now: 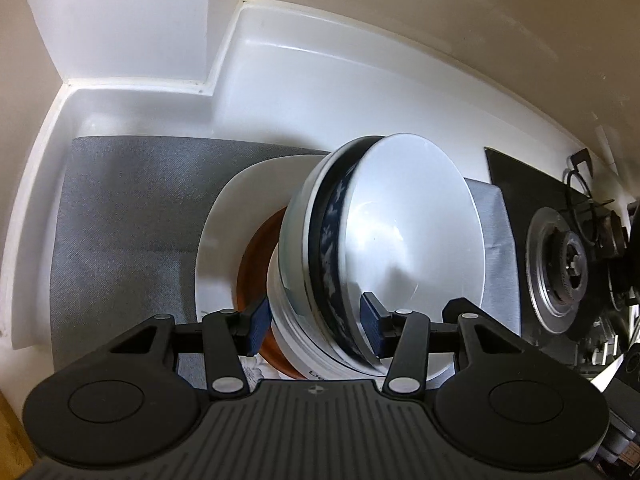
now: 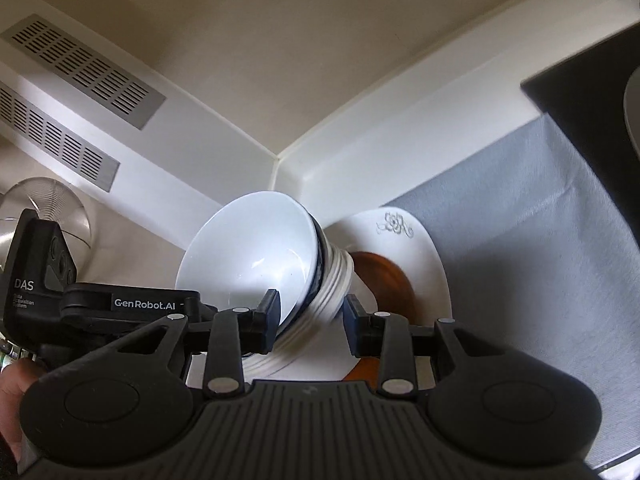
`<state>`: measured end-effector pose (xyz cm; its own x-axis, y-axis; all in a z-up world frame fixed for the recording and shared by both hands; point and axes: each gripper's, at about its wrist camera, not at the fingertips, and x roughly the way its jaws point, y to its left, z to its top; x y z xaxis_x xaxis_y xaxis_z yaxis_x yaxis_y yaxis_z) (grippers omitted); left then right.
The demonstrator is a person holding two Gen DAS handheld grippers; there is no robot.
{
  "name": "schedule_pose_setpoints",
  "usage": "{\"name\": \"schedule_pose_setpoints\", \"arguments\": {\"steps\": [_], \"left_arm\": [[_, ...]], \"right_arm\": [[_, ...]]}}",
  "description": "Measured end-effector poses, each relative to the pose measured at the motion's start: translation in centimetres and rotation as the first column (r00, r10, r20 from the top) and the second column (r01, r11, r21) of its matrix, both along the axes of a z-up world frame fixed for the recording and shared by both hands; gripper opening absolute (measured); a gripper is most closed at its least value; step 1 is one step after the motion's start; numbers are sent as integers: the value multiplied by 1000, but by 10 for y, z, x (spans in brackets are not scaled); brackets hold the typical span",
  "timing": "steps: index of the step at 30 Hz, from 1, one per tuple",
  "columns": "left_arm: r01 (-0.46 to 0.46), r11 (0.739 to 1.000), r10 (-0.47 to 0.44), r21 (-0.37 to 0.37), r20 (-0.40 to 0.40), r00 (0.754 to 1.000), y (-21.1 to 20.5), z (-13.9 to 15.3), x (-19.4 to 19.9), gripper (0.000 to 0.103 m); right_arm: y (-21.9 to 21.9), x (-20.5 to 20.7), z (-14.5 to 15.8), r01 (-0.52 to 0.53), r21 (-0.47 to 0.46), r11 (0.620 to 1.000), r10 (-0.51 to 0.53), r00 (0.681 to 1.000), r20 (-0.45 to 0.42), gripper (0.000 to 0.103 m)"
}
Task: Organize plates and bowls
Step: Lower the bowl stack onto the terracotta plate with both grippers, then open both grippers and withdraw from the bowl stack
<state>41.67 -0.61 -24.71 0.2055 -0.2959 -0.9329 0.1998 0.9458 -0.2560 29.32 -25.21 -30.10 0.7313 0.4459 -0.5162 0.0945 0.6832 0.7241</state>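
A stack of nested bowls (image 1: 384, 232), white ones with a blue-patterned one (image 1: 332, 240) between them, stands on a brown plate (image 1: 250, 276) that lies on a white square plate (image 1: 218, 248). My left gripper (image 1: 316, 326) has its jaws on both sides of the stack's near rims, pads touching. In the right wrist view the same stack (image 2: 256, 256) sits between the pads of my right gripper (image 2: 310, 322), with the brown plate (image 2: 384, 276) and the white plate (image 2: 404, 232) with a grey flower mark behind it. The left gripper's body (image 2: 120, 304) shows at left.
A grey mat (image 1: 132, 216) covers the white counter under the plates. A white wall corner (image 1: 208, 88) stands behind. A black gas hob (image 1: 560, 256) with a burner lies to the right. A vent grille (image 2: 80, 64) and a glass lid (image 2: 48, 208) show in the right wrist view.
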Motion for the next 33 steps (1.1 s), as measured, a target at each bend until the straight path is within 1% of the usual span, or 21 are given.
{"name": "schedule_pose_setpoints", "arguments": {"steps": [4, 5, 9, 10, 11, 12, 14, 15, 16, 17, 19, 20, 22, 24, 26, 27, 29, 30, 31, 32, 33], "left_arm": [[10, 1000, -9, -16, 46, 999, -2, -11, -5, 51], [15, 1000, -14, -20, 60, 998, -3, -15, -7, 49], [45, 999, -42, -22, 116, 992, -1, -26, -23, 49], [42, 999, -39, -19, 109, 993, 1, -30, -24, 49], [28, 999, -25, -28, 95, 995, 5, -32, -24, 48], [15, 999, -10, -51, 85, 996, 9, -31, -24, 48], [-5, 997, 11, -75, 75, 997, 17, -22, -22, 48], [-6, 996, 15, -93, 98, 995, 20, -14, -22, 48], [15, 991, 3, -130, 136, 991, 24, -1, -24, 50], [35, 991, -13, -130, 166, 986, 24, 9, -25, 49], [76, 992, -52, -103, 225, 973, 19, 24, -25, 48], [94, 991, -70, -93, 236, 969, 15, 27, -23, 48], [88, 994, -73, -61, 215, 974, 9, 21, -14, 43], [83, 996, -77, -29, 179, 981, 5, 10, -7, 35], [82, 996, -79, -18, 133, 988, 6, -6, -1, 34], [72, 997, -70, -8, 124, 990, 8, -11, -1, 34], [76, 996, -69, -46, 134, 989, 13, -4, -7, 33], [88, 995, -79, -54, 163, 983, 14, 4, -13, 36], [94, 995, -84, -41, 202, 976, 14, 15, -19, 36], [100, 995, -90, -32, 235, 968, 14, 25, -25, 38], [108, 994, -96, -33, 261, 961, 15, 37, -33, 45]], "right_arm": [[-5, -5, -17, 0, 0, 1000, 0, 999, 34, 37], [-6, -7, -23, -1, 1, 1000, 1, 999, 42, 37], [-6, -19, -38, -19, -15, 1000, 20, 998, 62, 33], [-6, -20, -42, -30, -11, 1000, 30, 998, 55, 32], [-5, -22, -44, -41, 15, 999, 40, 998, 55, 32], [-5, -23, -44, -32, 32, 999, 31, 998, 46, 34], [-4, -28, -34, -18, 9, 1000, 17, 999, 52, 34], [-4, -31, -26, -13, 2, 1000, 12, 997, 75, 34], [-5, -32, -18, -14, -3, 1000, 14, 995, 98, 34], [-3, -31, -8, -22, -25, 999, 25, 993, 116, 35], [2, -23, 9, -39, -121, 992, 54, 991, 125, 36], [4, -16, 15, -49, -154, 987, 68, 990, 121, 36], [6, -4, 21, -47, -196, 980, 68, 992, 104, 33], [5, 7, 21, -37, -222, 974, 55, 996, 73, 19], [0, 11, 19, -31, -202, 979, 43, 998, 54, 14], [-2, 10, 17, -31, -193, 981, 40, 998, 44, 14], [-3, -1, 19, -23, -197, 980, 34, 998, 55, 16], [-3, -10, 22, -22, -195, 981, 36, 997, 69, 16], [-2, -18, 27, -22, -199, 980, 38, 996, 79, 16], [2, -27, 34, -18, -218, 976, 38, 996, 86, 18], [8, -37, 44, -9, -248, 969, 33, 995, 94, 22]]}}
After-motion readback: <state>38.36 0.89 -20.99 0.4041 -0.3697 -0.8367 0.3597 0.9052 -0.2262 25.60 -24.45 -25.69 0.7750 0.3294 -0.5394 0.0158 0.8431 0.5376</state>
